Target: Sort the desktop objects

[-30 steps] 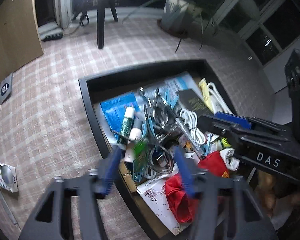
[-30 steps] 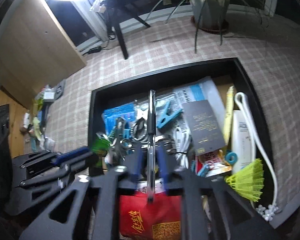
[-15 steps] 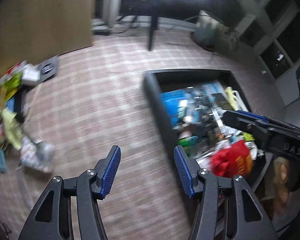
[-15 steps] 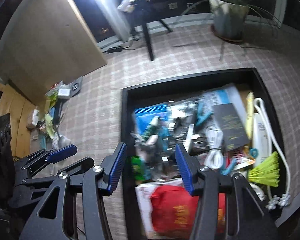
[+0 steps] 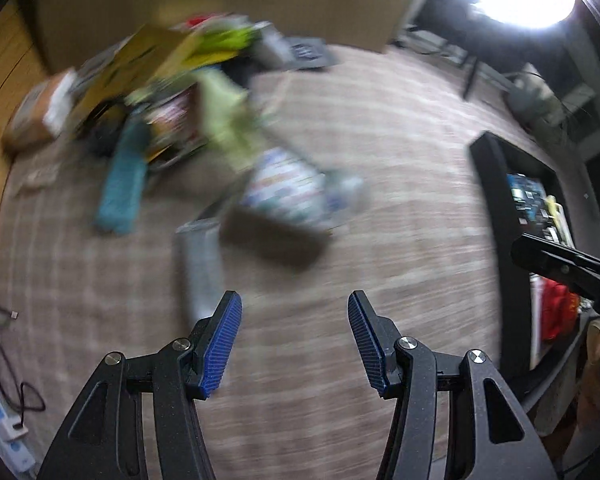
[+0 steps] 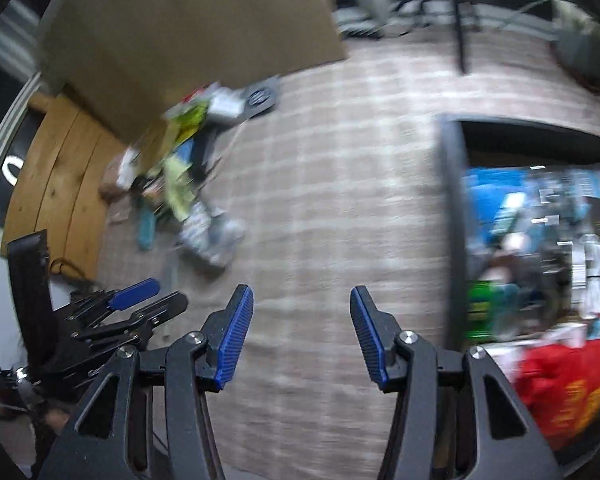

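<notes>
A blurred pile of mixed desktop objects (image 5: 172, 92) is seen at the far left edge of the plaid beige cloth (image 5: 400, 208), well ahead of the left gripper (image 5: 294, 338), whose blue-padded fingers are spread and empty. The black rectangular tray (image 6: 454, 216) of clutter lies at the cloth's right edge, just right of the right gripper (image 6: 302, 334), likewise spread with nothing between its fingers.

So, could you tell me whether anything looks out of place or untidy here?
Yes: a blurred heap of yellow-green packets, papers and a teal strip sprawls loose on the checked tablecloth, while the black tray is crammed. Both grippers, left and right, are open and hold nothing.
</notes>
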Available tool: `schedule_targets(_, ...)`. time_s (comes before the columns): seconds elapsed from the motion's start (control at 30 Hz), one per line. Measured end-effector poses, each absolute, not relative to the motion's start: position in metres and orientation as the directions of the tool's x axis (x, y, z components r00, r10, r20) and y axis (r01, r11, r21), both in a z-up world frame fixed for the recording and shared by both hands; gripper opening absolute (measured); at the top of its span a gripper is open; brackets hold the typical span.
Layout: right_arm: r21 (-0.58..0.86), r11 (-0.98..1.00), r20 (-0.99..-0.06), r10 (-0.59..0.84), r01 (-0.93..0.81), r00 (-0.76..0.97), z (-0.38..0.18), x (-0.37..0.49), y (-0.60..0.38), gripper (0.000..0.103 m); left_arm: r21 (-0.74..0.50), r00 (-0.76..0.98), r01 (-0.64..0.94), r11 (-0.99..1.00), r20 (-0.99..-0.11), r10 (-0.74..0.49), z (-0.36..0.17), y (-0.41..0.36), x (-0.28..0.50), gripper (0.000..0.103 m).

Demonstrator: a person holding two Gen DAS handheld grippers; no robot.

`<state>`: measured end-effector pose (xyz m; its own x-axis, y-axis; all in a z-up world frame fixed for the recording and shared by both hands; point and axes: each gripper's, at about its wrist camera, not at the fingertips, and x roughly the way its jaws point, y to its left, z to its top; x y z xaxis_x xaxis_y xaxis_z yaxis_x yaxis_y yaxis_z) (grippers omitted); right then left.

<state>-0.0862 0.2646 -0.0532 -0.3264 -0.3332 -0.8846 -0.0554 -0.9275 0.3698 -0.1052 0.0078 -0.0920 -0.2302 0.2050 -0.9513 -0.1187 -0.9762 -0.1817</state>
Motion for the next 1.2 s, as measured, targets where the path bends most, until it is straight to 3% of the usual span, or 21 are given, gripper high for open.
schedule_targets(0.17, 0.416, -0.909, -0.876, -0.404, 0.012, -0.264, -0.072, -0.098, 0.207, 0.050, -0.198, -0.206, -0.052, -0.979, -0.957, 0.205, -0.112, -0.029, -0.101, 0.044)
schedule_targets(0.47, 0.454, -0.890, -0.876, -0.456, 0.054, -0.157, -0.105, -0.119, 0.129, 0.048, -0.239, -0.186, -0.020, -0.971, -0.953, 0.239, -0.131, -0.047, -0.101, 0.040)
schedule_targets(0.57, 0.464, -0.885, -0.876, -0.466, 0.046, -0.128, -0.115, -0.125, 0.116, 0.038, -0.257, -0.183, -0.021, -0.966, -0.949, 0.257, -0.133, -0.046, -0.100, 0.039)
schedule_targets(0.9, 0.479, -0.877, -0.874, -0.479, 0.015, -0.078, -0.137, -0.139, 0.092, 0.034, -0.274, -0.194, -0.046, -0.961, -0.941, 0.277, -0.136, -0.034, -0.098, 0.039)
schedule_targets(1.0, 0.485, -0.875, -0.873, -0.484, 0.008, -0.059, -0.144, -0.142, 0.084, 0.030, -0.272, -0.203, -0.047, -0.961, -0.940, 0.276, -0.136, -0.032, -0.096, 0.036)
schedule_targets(1.13, 0.493, -0.870, -0.869, -0.493, 0.001, -0.048, -0.151, -0.143, 0.075, 0.026, -0.298, -0.200, -0.051, -0.953, -0.932, 0.302, -0.139, -0.027, -0.093, 0.021)
schedule_targets(1.2, 0.494, -0.870, -0.869, -0.493, 0.003, -0.048, -0.152, -0.145, 0.071, 0.024, -0.291, -0.205, -0.053, -0.955, -0.933, 0.295, -0.139, -0.022, -0.091, 0.019)
